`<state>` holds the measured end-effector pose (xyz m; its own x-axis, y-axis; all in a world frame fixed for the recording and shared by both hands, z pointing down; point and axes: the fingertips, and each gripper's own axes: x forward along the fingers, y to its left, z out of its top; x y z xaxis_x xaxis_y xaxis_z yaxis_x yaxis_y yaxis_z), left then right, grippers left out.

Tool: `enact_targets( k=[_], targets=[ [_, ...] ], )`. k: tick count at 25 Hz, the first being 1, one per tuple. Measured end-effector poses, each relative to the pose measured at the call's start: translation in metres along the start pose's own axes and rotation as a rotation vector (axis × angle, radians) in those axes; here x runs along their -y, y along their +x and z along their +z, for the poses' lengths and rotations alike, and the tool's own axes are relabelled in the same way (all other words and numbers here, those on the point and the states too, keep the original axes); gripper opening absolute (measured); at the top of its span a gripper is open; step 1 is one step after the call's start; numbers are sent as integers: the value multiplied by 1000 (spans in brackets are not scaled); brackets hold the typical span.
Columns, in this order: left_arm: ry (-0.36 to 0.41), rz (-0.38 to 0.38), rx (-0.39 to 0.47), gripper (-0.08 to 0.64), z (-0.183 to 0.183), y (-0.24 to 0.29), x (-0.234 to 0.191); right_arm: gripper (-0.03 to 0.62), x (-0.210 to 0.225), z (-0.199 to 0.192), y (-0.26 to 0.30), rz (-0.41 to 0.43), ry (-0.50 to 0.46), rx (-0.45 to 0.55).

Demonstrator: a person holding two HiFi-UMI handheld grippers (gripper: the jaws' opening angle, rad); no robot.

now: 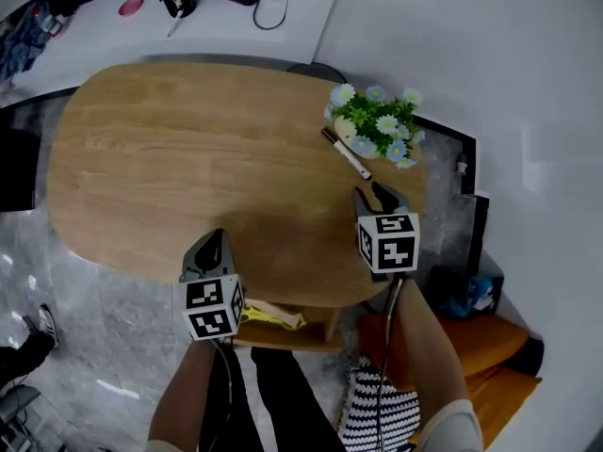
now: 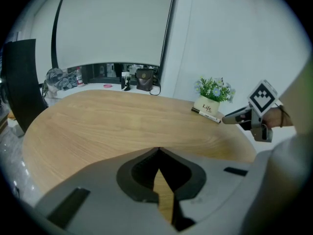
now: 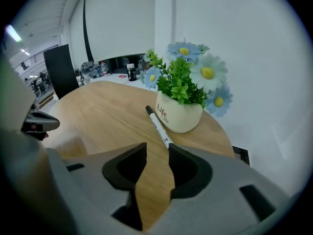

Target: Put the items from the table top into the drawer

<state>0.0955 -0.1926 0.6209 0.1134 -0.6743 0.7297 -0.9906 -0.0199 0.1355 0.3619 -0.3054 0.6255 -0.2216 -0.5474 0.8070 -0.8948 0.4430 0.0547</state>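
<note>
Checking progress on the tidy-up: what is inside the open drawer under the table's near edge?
A yellow item lies in the drawer. The tabletop and the left tongs cover the rest of the inside, so nothing more can be told.

One wooden bench (image 1: 170,149) carries one marker (image 1: 346,153) and one potted flower plant (image 1: 377,121). Two grippers show: the left gripper (image 1: 219,238), the right gripper (image 1: 370,192). One open drawer (image 1: 292,337) holds one yellow item (image 1: 273,316).

Lit brightly and softly from ceiling lights (image 3: 11,32), with only faint shadows on the wooden table (image 1: 188,158), heavy fisheye curving and black corners in both gripper views, blur nearest the lenses.
</note>
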Motion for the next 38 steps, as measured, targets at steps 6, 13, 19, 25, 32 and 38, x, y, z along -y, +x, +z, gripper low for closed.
enact_targets(
  k=[6,13,19,25,32,38],
  targets=[
    [-29,11,11,0,3,1,-8,143,13,8,24,-36,-4,0],
    [-58,31,16,0,1,5,-13,155,15,10,44,-9,-69,-27],
    [-68,32,7,0,-4,3,-13,81,5,7,49,49,-95,-43],
    [-75,33,-2,0,-11,1,-11,61,0,7,49,44,-186,-66],
    [-65,33,0,0,-13,-6,-18,60,-9,4,37,35,-177,-53],
    [-79,40,3,0,-19,-18,-28,60,-29,2,19,60,-149,-31]
  ],
)
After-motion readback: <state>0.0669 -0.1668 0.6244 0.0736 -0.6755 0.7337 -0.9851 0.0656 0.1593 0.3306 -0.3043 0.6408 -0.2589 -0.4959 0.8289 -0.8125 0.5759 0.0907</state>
